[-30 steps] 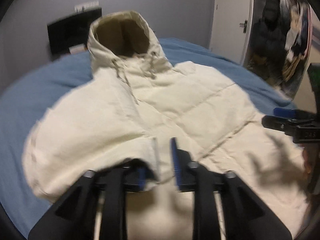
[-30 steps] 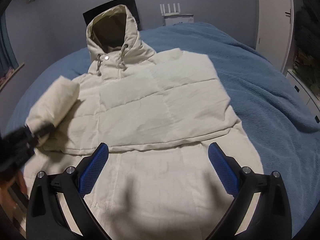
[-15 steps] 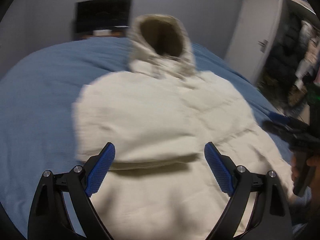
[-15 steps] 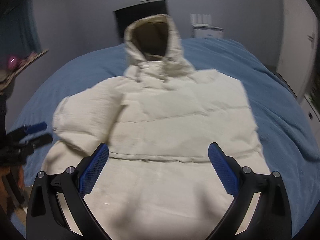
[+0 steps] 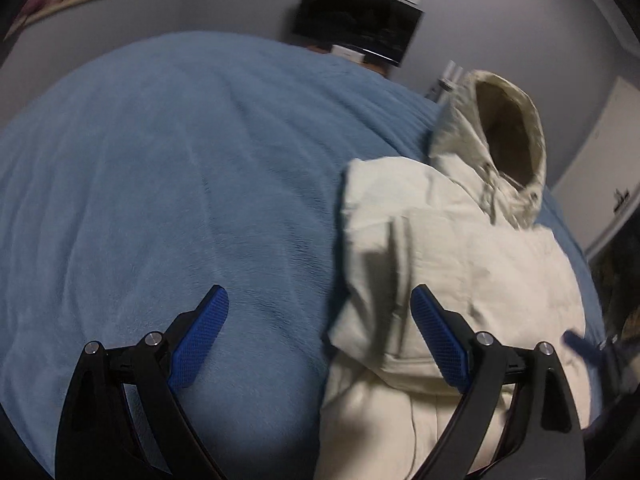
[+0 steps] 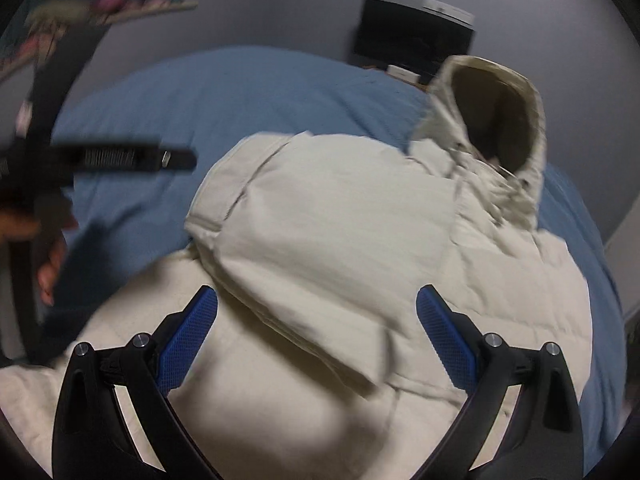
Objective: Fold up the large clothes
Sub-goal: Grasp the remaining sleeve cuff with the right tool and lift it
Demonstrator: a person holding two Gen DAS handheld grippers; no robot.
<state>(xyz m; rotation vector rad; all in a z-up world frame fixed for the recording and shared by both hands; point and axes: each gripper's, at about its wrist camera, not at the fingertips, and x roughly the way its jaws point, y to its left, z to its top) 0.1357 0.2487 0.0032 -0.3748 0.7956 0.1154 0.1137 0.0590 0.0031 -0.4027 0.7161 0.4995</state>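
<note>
The cream jacket [image 6: 360, 240] was laid on the blue bed [image 5: 160, 180], sleeves folded inward. Both the left gripper [image 5: 320, 336] and right gripper [image 6: 316, 332] were spread, empty. The padding was judged soft, bulky, springy; a grasp at the hem was advised.

1. Blue blanket [image 5: 168, 184]: lying bare across the wide stretch left of the jacket [image 5: 452, 264], offering open passage
2. Jacket: bulking up over the right part of the bed, its hood [image 6: 492, 120] standing raised at the far end
3. Left gripper [image 6: 100, 160]: reaching in over the blanket beside the folded sleeve [image 6: 288, 232], crowding that side
</note>
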